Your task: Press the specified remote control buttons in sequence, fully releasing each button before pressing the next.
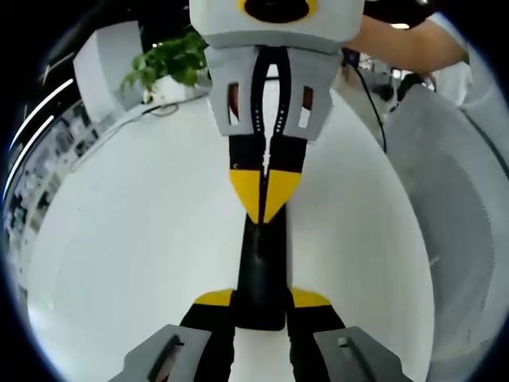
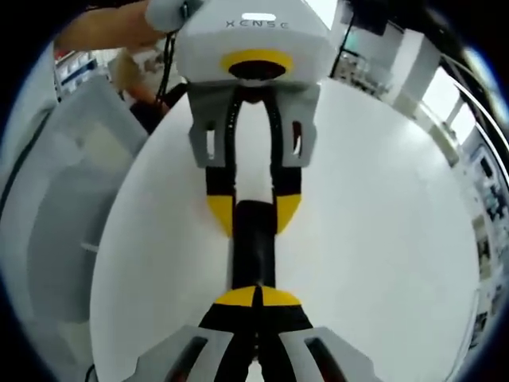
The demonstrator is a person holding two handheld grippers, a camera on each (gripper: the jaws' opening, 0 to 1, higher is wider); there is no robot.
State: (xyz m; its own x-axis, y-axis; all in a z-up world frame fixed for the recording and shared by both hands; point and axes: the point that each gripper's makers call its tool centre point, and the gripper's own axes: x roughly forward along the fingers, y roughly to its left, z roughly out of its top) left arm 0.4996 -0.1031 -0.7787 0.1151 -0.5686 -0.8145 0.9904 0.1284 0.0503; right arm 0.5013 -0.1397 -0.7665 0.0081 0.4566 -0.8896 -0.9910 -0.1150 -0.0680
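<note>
A slim black remote control (image 1: 260,267) lies lengthwise over the white table (image 1: 143,239). My left gripper (image 1: 261,301) is shut on its near end, one yellow tip on each side. My right gripper (image 1: 265,195) comes in from the far side, shut, with its joined yellow tips down on the remote's top face. In the right gripper view, the right gripper (image 2: 256,298) sits with its tips together at the remote's (image 2: 254,247) near end. The left gripper (image 2: 254,211) clamps the far end. The buttons are hidden.
A potted green plant (image 1: 171,64) stands at the table's far edge. A grey upholstered seat (image 1: 469,223) curves along one side and shows again as a grey seat (image 2: 56,223). A person's arm (image 1: 398,40) reaches in behind the right gripper.
</note>
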